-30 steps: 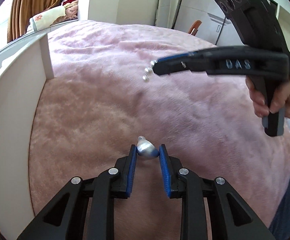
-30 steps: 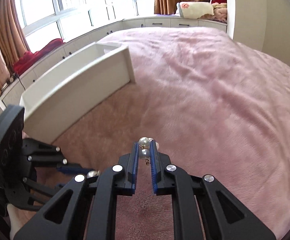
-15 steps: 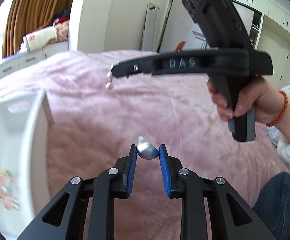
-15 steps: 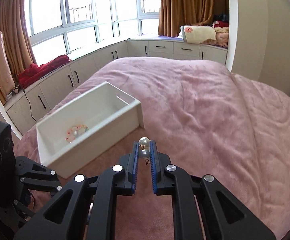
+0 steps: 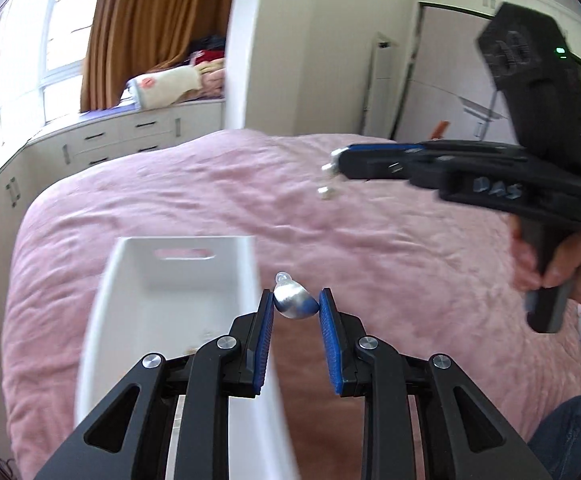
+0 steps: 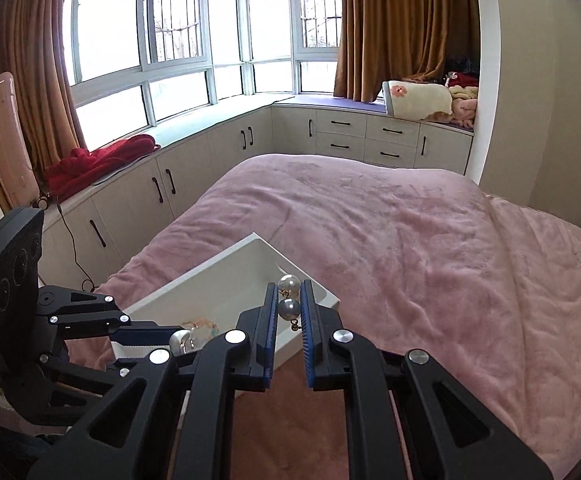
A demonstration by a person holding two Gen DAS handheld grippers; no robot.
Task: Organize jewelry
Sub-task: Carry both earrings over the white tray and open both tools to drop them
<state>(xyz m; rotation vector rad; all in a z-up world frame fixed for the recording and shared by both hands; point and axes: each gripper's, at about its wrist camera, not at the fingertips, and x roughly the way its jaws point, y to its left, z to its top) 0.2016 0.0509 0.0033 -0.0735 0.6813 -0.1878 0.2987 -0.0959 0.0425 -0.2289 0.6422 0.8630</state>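
Left gripper (image 5: pixel 295 309) clasped a silver drop (image 5: pixel 293 303); right gripper (image 6: pixel 289 307) pinched a pearl earring (image 6: pixel 289 307). Both hovered beside the box (image 5: pixel 102 308); each should release low, inside its walls.

Left wrist view: looks along its fingers (image 5: pixel 332 344), high over the bed (image 5: pixel 210 200), toward the wardrobe wall.
Right wrist view: faces the bay window (image 6: pixel 194 32).
Shared: white tray (image 5: pixel 138 276), bed.

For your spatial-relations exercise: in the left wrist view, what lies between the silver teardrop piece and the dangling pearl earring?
Only bare pink plush blanket shows between the silver teardrop piece and the pearl earring; the left wrist view shows this.
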